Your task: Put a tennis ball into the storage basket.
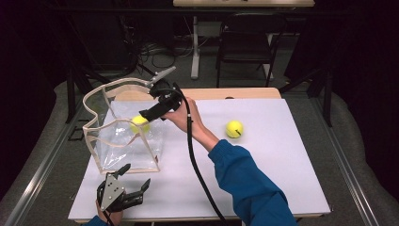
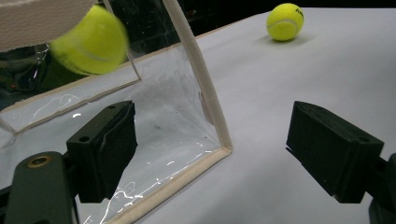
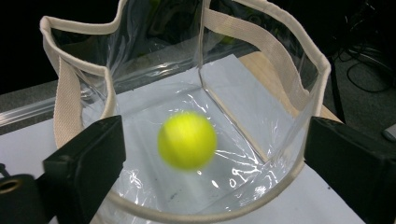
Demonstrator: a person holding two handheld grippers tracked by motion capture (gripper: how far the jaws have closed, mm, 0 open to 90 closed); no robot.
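Item: clear plastic tote bag with cream fabric trim [image 1: 123, 136], upright on white worktop [image 1: 263, 160]. Blurred yellow-green tennis ball [image 3: 187, 140] mid-drop inside. Right tongs [image 3: 215, 158] spread above the mouth; left tongs [image 2: 229, 149] spread, empty, beside the bag's corner. Second tennis ball [image 1: 234, 128] lies well apart. Advice: steady the rim while the ball settles.

A tennis ball [image 1: 139, 124] sits inside the clear bag [image 1: 123, 155]; another ball [image 1: 234, 128] lies apart.
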